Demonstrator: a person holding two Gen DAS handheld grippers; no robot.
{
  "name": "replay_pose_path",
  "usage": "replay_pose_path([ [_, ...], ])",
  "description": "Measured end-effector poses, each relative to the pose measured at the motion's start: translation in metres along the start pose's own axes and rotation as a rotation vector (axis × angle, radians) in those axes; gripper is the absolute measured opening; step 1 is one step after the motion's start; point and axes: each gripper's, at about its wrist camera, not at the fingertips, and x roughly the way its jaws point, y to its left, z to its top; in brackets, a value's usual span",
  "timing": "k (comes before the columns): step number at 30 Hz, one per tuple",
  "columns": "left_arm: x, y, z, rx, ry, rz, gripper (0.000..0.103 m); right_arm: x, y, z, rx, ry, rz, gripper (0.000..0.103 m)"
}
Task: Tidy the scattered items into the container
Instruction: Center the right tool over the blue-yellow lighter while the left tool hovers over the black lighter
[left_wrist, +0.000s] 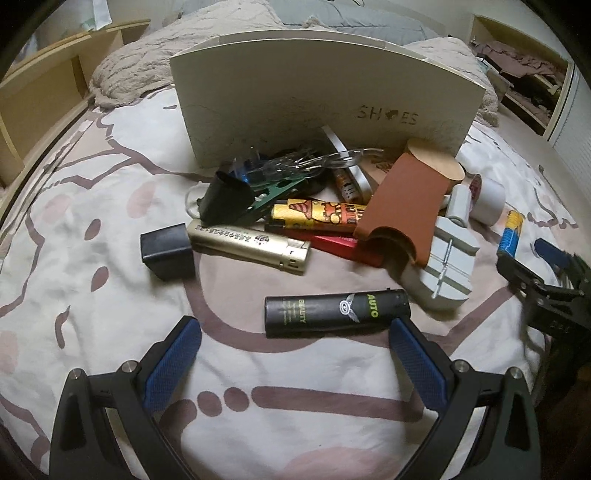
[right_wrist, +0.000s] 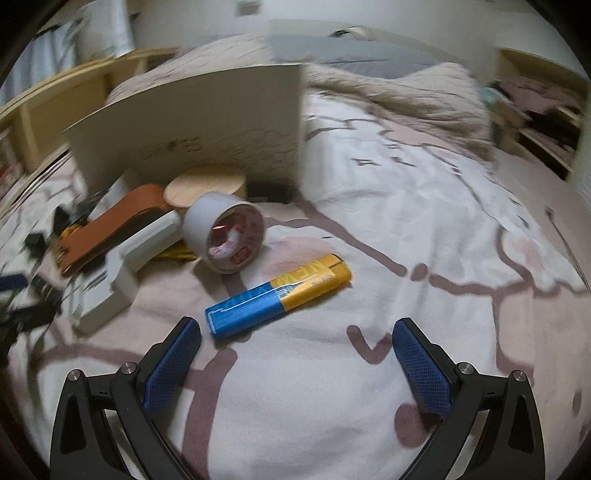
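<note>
A cream shoe box (left_wrist: 325, 96) stands on the bed behind a pile of small items. My left gripper (left_wrist: 295, 328) is open, just short of a black lighter (left_wrist: 336, 312) lying crosswise. Beyond it lie a gold lighter (left_wrist: 251, 242), a yellow cartoon lighter (left_wrist: 317, 216), a red lighter (left_wrist: 340, 247), a brown leather case (left_wrist: 402, 206), a grey tool (left_wrist: 447, 258) and a black cap (left_wrist: 168, 249). My right gripper (right_wrist: 295, 332) is open and empty, right behind a blue-and-yellow lighter (right_wrist: 277, 295). A tape roll (right_wrist: 225, 232) lies beside the box (right_wrist: 192, 125).
The bed cover (right_wrist: 406, 258) is white with pink and brown lines. A beige blanket (left_wrist: 136, 66) is bunched behind the box. Wooden shelves (left_wrist: 48, 92) stand at the left. The right gripper shows at the right edge of the left wrist view (left_wrist: 546, 280).
</note>
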Motion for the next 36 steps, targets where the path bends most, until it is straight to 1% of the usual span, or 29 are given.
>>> replay_pose_path([
  [3, -0.001, 0.0, -0.001, -0.001, -0.008, -0.005, 0.103, 0.003, -0.009, 0.009, -0.059, 0.045, 0.087, 0.103],
  [9, -0.001, -0.006, -0.001, -0.001, -0.018, -0.059, 0.103, 0.015, -0.014, 0.024, -0.184, 0.067, 0.171, 0.103],
  [12, 0.002, -0.007, -0.003, 0.002, -0.023, -0.064, 0.103, 0.023, -0.015, 0.028, -0.239, 0.089, 0.225, 0.103],
  [15, 0.007, -0.005, -0.007, -0.012, -0.031, -0.071, 0.103, 0.028, -0.022, 0.033, -0.237, 0.1, 0.289, 0.103],
  [19, 0.008, -0.009, -0.007, -0.008, -0.033, -0.047, 0.103, 0.032, -0.029, 0.035, -0.199, 0.091, 0.349, 0.103],
  [22, 0.009, -0.01, -0.008, -0.015, -0.041, -0.037, 0.103, 0.033, -0.028, 0.034, -0.19, 0.077, 0.342, 0.103],
  [25, 0.01, -0.013, -0.01, 0.003, -0.052, -0.026, 0.103, 0.031, -0.019, 0.031, -0.235, 0.064, 0.304, 0.103],
  [28, 0.009, -0.012, -0.011, -0.004, -0.071, -0.025, 0.103, 0.027, -0.014, 0.026, -0.261, 0.047, 0.283, 0.103],
  [32, 0.009, -0.013, -0.011, -0.006, -0.092, -0.012, 0.103, 0.026, -0.015, 0.024, -0.212, 0.061, 0.256, 0.103],
  [36, 0.009, -0.014, -0.01, -0.013, -0.103, -0.006, 0.103, 0.025, -0.01, 0.021, -0.204, 0.058, 0.21, 0.103],
])
